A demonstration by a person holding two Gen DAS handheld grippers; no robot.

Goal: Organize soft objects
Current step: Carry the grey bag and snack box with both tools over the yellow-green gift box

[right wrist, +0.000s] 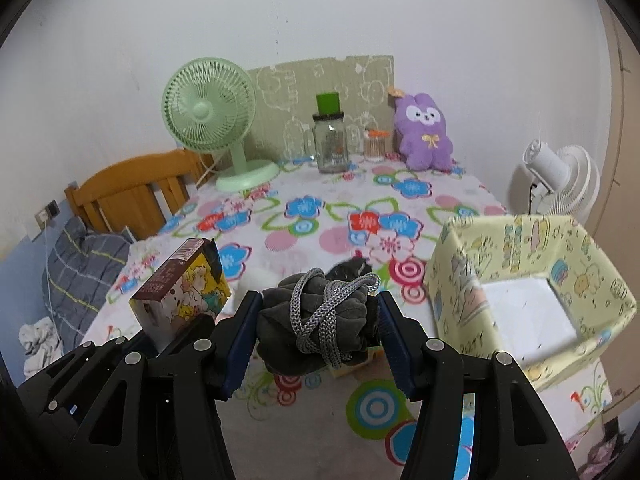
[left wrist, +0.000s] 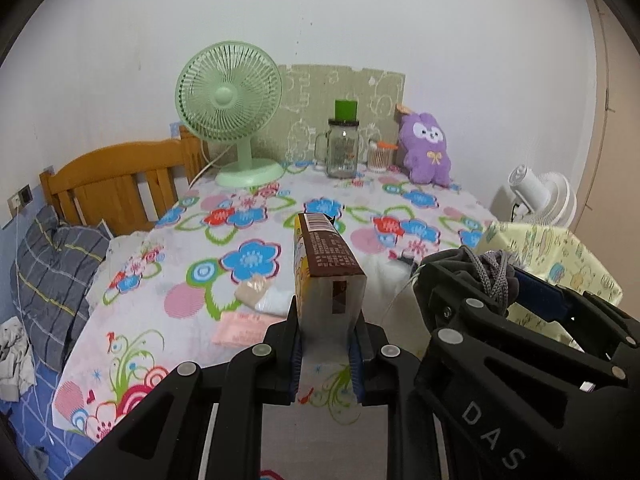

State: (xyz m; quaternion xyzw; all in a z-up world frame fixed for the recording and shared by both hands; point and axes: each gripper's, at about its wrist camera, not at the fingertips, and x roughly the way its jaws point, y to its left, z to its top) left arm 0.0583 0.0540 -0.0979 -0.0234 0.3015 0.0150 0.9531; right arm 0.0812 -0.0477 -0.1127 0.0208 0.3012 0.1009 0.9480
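The left tool [left wrist: 326, 354] pinches a small drink carton [left wrist: 326, 276] between its blue pads, gripping the carton's lower end so the brown, barcode-printed top leans away toward the far edge of the bench [left wrist: 192, 280]. From the right wrist view the same carton [right wrist: 182, 292] shows its cartoon-printed side and sits raised above the flowered cloth. The right tool [right wrist: 320, 320] is clamped on a dark grey bundle of fabric [right wrist: 316, 312] wrapped with a lighter braided cord, held clear of the bench near its front edge. Just beside it, at the bench's right edge, stands an open yellow fabric box [right wrist: 460, 280] with a white bottom. Along the far edge stand a green desk fan [left wrist: 230, 112], a glass mug jar [left wrist: 342, 148] with a green cup on top, and a purple plush rabbit [left wrist: 426, 148]. A pink packet [left wrist: 240, 328] lies flat on the cloth near the front.
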